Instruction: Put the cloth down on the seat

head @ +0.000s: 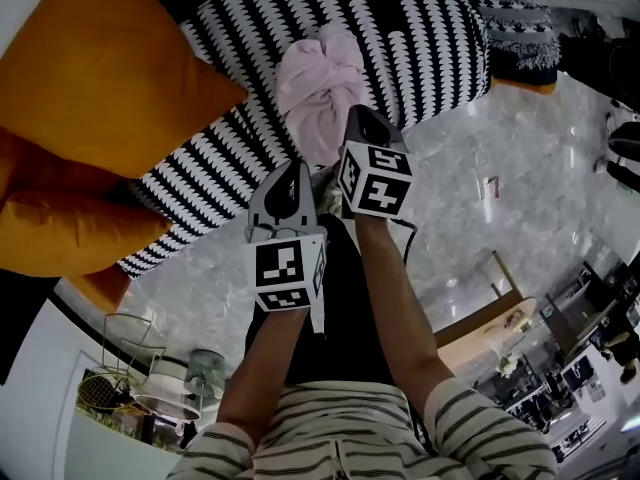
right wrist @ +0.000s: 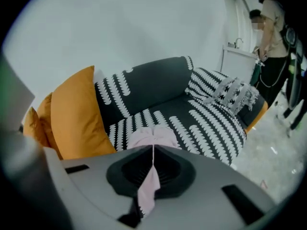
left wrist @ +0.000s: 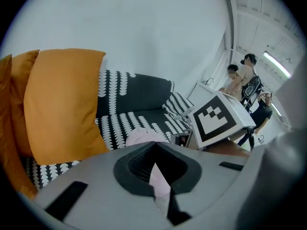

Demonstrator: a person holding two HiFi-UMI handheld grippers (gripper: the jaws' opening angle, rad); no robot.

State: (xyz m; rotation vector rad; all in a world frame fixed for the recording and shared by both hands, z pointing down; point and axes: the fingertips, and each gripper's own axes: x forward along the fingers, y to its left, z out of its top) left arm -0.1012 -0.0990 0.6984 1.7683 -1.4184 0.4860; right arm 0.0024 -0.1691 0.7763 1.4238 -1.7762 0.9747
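Observation:
A pink cloth (head: 320,83) lies bunched on the black-and-white patterned sofa seat (head: 420,38). Both grippers hold it from the seat's front edge. My left gripper (head: 298,168) is at the cloth's near end, and in the left gripper view a strip of the pink cloth (left wrist: 159,178) is pinched between its closed jaws (left wrist: 156,147). My right gripper (head: 358,116) is against the cloth's right side, shut on a fold of cloth (right wrist: 147,188) that hangs through its jaws (right wrist: 153,150). The rest of the cloth (right wrist: 152,135) rests on the seat beyond.
Orange cushions (head: 90,78) fill the sofa's left end. A fringed patterned cushion (head: 515,28) sits at its right end. Pale marble floor (head: 480,198) runs in front of the sofa, with a wire basket (head: 130,368) on it. People (left wrist: 242,80) stand at the back right.

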